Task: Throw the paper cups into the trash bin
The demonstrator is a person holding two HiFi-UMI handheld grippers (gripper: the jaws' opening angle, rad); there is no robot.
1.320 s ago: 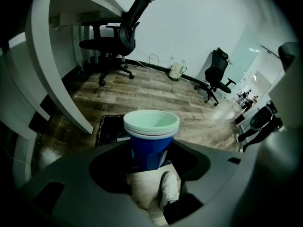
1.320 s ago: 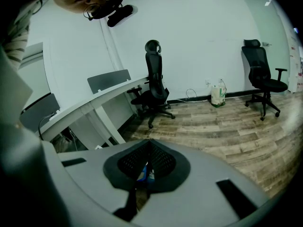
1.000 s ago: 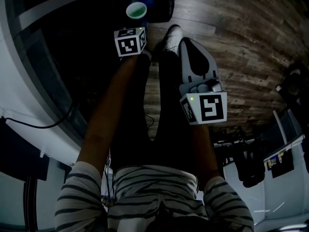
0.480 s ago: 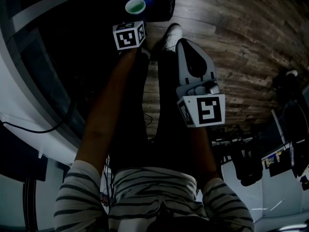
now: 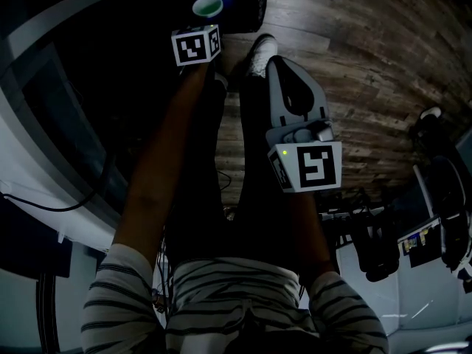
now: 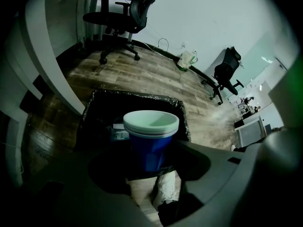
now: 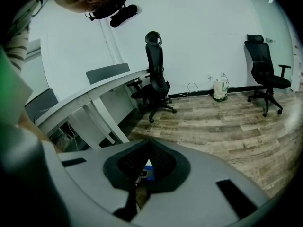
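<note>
A stack of blue paper cups (image 6: 150, 138) with a pale rim sits between the jaws of my left gripper (image 6: 151, 161), which is shut on it. Right below it gapes the trash bin (image 6: 97, 109) with its black liner; some rubbish lies inside. In the head view the cups (image 5: 208, 7) hang over the bin (image 5: 249, 6) at the top, ahead of my left gripper (image 5: 206, 22). My right gripper (image 5: 285, 62) hovers lower right, over the person's legs, jaws shut on nothing. In its own view the right gripper (image 7: 150, 141) shows its tips touching.
A white curved desk (image 5: 44, 161) runs along the left. The person's shoe (image 5: 262, 50) stands next to the bin on the wood floor (image 5: 369, 72). Office chairs (image 6: 118, 18) (image 7: 156, 79) (image 7: 265, 72) stand farther off by the wall.
My left gripper has sunk with the cups closer over the bin's mouth. The right gripper has drifted slightly down and up-frame in the head view, still shut.
</note>
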